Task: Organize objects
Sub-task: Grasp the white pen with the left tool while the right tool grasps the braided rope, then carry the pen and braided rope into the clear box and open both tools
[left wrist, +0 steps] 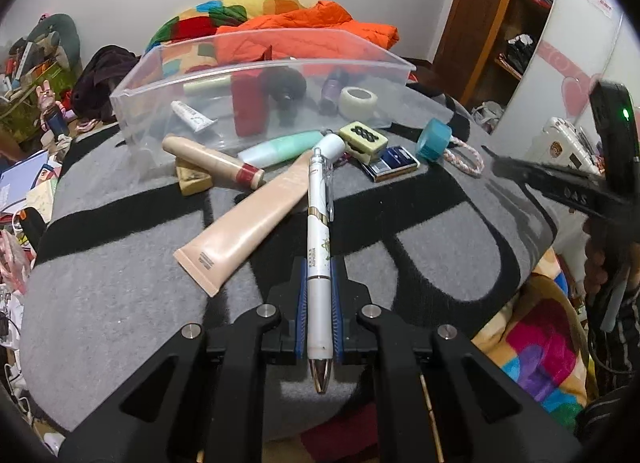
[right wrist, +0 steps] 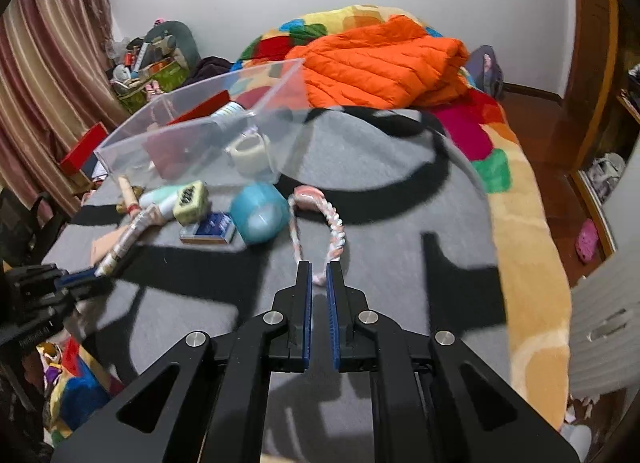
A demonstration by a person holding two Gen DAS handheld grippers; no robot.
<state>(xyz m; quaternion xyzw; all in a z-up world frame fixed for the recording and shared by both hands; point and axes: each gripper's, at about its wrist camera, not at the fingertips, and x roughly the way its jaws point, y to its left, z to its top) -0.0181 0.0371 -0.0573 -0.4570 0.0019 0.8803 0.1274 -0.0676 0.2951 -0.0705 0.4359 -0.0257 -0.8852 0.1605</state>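
The left gripper (left wrist: 319, 275) has its jaws closed on one white pen (left wrist: 319, 247), which runs lengthwise between the blue pads, tip toward the camera. The right gripper (right wrist: 319, 275) holds nothing; its jaws stand narrowly apart, just near of one pink-and-white rope ring (right wrist: 320, 219) on the grey blanket (right wrist: 400, 223).

Far of the pen stands one clear plastic bin (left wrist: 132, 103). Inside it are one white tape roll (left wrist: 357, 101), one red box (left wrist: 249, 107), one small white tube (left wrist: 191, 116) and two dark bottles, blurred through the wall.

Near the bin, outside it, lie one long peach tube (left wrist: 244, 219), one beige tube with a red band (left wrist: 212, 161), one mint-green bottle (left wrist: 280, 147), one cream block with holes (left wrist: 363, 139), one blue card box (left wrist: 394, 165) and one teal tape roll (left wrist: 433, 140).
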